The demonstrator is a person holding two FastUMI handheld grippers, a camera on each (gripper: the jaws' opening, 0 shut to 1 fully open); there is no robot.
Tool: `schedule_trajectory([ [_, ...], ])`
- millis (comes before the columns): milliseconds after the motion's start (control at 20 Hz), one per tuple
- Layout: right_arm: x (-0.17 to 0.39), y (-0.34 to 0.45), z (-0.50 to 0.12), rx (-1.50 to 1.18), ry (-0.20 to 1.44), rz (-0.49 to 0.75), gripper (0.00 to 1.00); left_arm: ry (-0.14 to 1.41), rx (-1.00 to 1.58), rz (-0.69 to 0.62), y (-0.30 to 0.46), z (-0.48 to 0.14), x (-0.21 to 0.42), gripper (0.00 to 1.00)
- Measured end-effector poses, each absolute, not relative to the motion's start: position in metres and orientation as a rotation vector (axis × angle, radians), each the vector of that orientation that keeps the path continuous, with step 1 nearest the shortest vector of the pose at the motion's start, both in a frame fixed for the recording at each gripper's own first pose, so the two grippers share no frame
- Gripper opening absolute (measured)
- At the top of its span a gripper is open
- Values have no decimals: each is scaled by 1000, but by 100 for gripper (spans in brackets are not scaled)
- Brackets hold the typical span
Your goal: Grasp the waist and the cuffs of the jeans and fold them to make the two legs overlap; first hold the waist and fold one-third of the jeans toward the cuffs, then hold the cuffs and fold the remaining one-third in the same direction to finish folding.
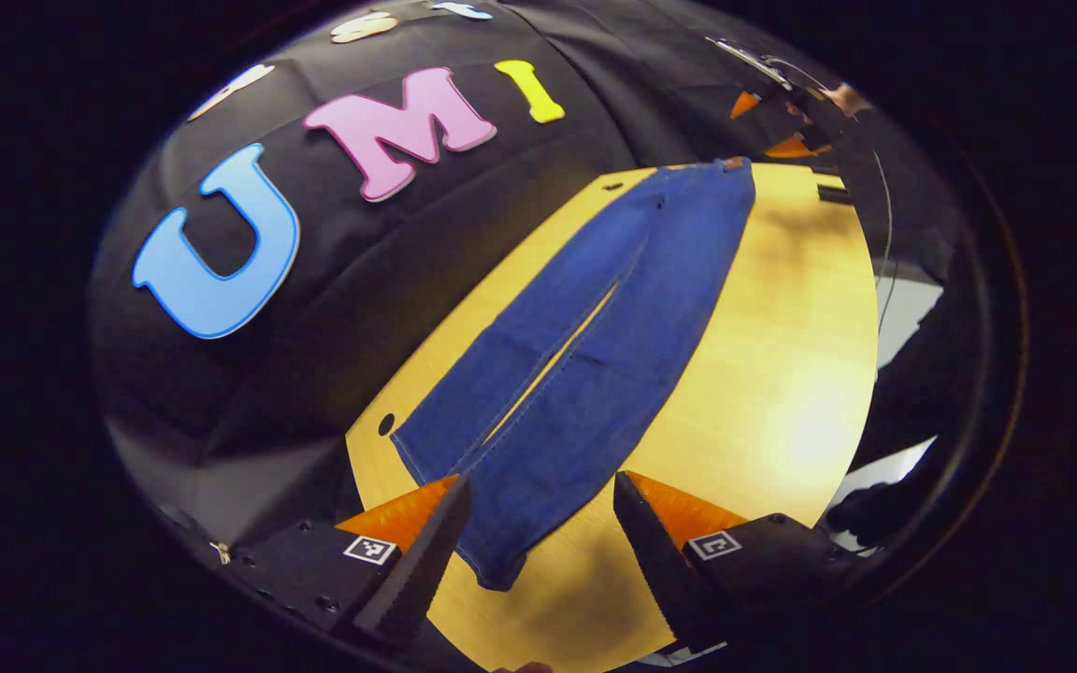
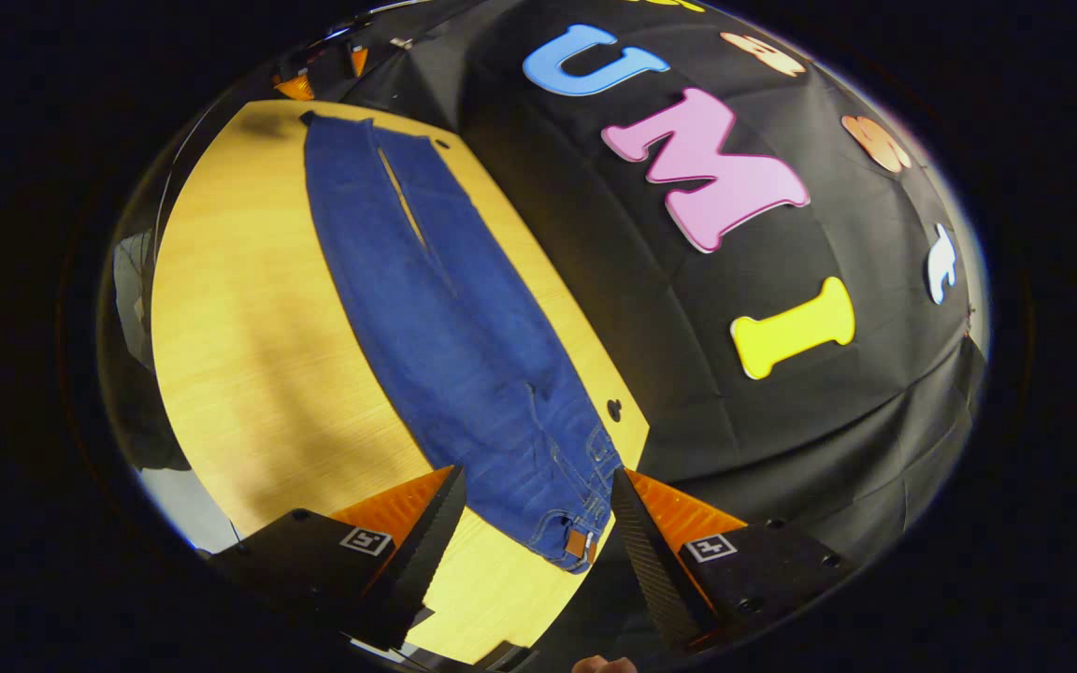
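We are at the start: the jeans [image 1: 585, 346] lie flat along the table [image 1: 782, 374], legs side by side, not yet overlapped. Our left gripper [image 1: 538, 551] hangs released above the cuffs [image 1: 492, 551], the right gripper [image 2: 538, 542] released above the waist [image 2: 576, 523]. Next we judge both must drop and pinch the near edge

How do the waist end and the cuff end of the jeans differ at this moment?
The waist lies by the right hand-held gripper; the cuffs lie by the left hand-held gripper. The waist is one joined piece bearing a small tan patch; the cuffs are two separate leg ends with a narrow gap between the legs. Both lie flat on the table, ungrasped, with both grippers open.
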State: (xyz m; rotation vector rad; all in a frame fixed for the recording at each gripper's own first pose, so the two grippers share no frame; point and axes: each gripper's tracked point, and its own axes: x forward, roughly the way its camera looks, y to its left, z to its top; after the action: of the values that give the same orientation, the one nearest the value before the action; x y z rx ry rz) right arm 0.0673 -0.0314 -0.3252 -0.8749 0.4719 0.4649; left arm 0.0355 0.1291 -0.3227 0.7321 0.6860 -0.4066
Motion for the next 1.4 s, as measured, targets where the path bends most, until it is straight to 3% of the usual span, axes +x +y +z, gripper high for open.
schedule_trajectory([
  [200,88,-35,-370,-938,528,593,97,853,849,-534,142,-367,36,97],
  [550,116,-63,-423,-953,624,660,97,991,1094,-656,172,-404,44,98],
  [1150,92,-76,-443,-1191,624,792,95,883,1217,-724,171,-403,42,93],
  [1400,121,-87,-452,-1259,602,730,93,873,1200,-732,172,-406,43,94],
])
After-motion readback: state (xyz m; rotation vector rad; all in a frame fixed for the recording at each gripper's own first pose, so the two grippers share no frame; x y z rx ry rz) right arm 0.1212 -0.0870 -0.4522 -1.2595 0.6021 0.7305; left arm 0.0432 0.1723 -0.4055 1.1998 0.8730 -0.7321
